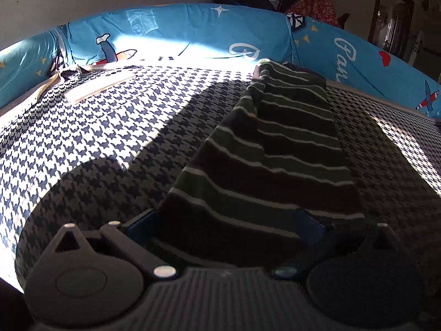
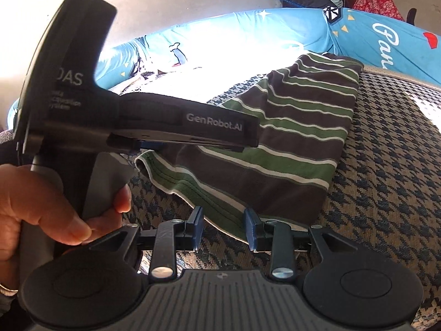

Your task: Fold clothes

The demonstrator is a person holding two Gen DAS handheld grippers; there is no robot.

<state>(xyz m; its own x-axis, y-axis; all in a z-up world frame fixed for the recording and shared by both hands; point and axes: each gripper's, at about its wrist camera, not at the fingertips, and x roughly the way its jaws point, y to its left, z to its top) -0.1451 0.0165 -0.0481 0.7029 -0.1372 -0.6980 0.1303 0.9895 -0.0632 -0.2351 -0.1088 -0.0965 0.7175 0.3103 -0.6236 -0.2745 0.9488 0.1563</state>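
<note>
The striped shirt (image 2: 281, 135) is lying half-folded on the bed (image 2: 386, 193). Its near edge is being gripped by the left claw (image 1: 234, 220); the right claw (image 2: 223, 230) is being held open, empty, beside the hem. Edges should be aligned squarely.

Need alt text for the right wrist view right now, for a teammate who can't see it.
The right tongs sit open at the near edge of a green, brown and white striped garment lying on a houndstooth cover. The left tongs, held in a hand, reach across onto the garment.
</note>
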